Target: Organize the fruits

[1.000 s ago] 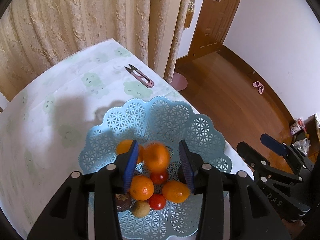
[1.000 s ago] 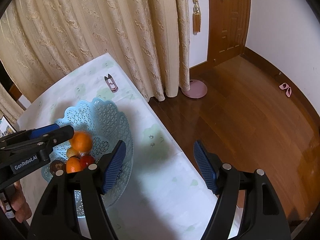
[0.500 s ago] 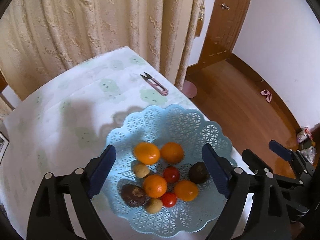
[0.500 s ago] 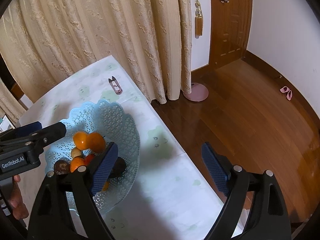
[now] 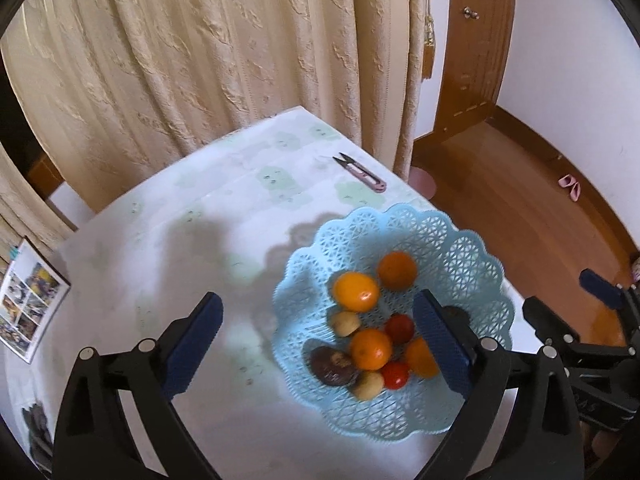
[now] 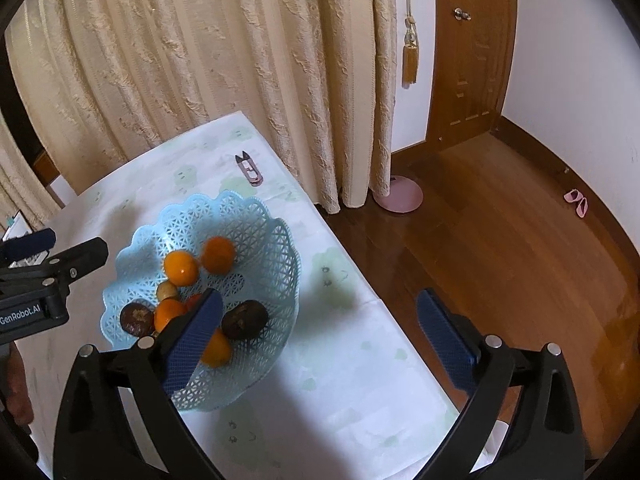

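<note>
A light blue lattice basket (image 5: 460,248) stands on the white table and holds several fruits: oranges (image 5: 356,292), two red tomatoes (image 5: 399,328), a dark brown fruit (image 5: 332,366) and small yellowish ones (image 5: 346,323). My left gripper (image 5: 316,320) hovers above the basket's left rim. Its jaws are opening wide and hold nothing. In the right wrist view the basket (image 6: 256,216) lies left of centre. My right gripper (image 6: 320,304) hangs over its right rim and the table, its jaws also opening and empty. Its left finger hides part of an orange (image 6: 218,350). The left gripper (image 6: 52,256) shows at the left edge.
Pink thread snips (image 5: 362,174) lie on the table beyond the basket. Cream curtains (image 6: 200,60) hang behind. The table's right edge (image 6: 360,280) drops to a wooden floor with a pink round stand base (image 6: 398,198). A photo sheet (image 5: 28,300) lies far left.
The left gripper let go of an orange, which now lies in the basket, then opened wide and drew up and to the left. The right gripper's jaws spread wider.
</note>
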`<state>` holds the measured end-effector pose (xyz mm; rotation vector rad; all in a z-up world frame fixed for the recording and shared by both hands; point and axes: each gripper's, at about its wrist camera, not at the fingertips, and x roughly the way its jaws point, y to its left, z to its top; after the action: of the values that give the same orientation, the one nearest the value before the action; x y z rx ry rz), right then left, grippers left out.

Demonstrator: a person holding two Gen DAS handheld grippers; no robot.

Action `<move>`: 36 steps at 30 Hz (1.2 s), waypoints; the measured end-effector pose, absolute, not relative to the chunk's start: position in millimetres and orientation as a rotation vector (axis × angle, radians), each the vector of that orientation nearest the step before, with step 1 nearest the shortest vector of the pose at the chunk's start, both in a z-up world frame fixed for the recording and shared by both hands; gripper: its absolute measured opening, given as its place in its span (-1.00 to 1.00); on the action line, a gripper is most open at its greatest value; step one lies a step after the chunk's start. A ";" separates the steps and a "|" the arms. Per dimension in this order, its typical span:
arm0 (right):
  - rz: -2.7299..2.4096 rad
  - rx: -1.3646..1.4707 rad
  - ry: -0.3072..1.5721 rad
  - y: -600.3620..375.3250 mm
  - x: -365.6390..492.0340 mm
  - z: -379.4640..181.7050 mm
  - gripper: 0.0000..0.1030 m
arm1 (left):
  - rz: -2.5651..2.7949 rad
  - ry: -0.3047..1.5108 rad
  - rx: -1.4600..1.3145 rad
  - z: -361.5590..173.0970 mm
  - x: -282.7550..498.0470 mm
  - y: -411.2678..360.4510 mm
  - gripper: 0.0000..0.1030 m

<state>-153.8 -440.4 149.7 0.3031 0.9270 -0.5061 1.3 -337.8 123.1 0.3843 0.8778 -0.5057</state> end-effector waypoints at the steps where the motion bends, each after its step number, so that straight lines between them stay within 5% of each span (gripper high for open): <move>1: -0.503 0.298 0.926 -438.6 -154.9 150.2 0.93 | -0.503 0.876 0.390 123.9 -0.6 -335.9 0.84; 36: -0.412 0.044 0.902 -365.1 -160.4 166.7 0.94 | -0.420 0.808 0.389 152.8 -50.5 -289.6 0.85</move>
<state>-160.4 -365.1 166.7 0.0436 0.9016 -0.4118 -50.5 -289.6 152.8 0.3894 0.8081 -0.4203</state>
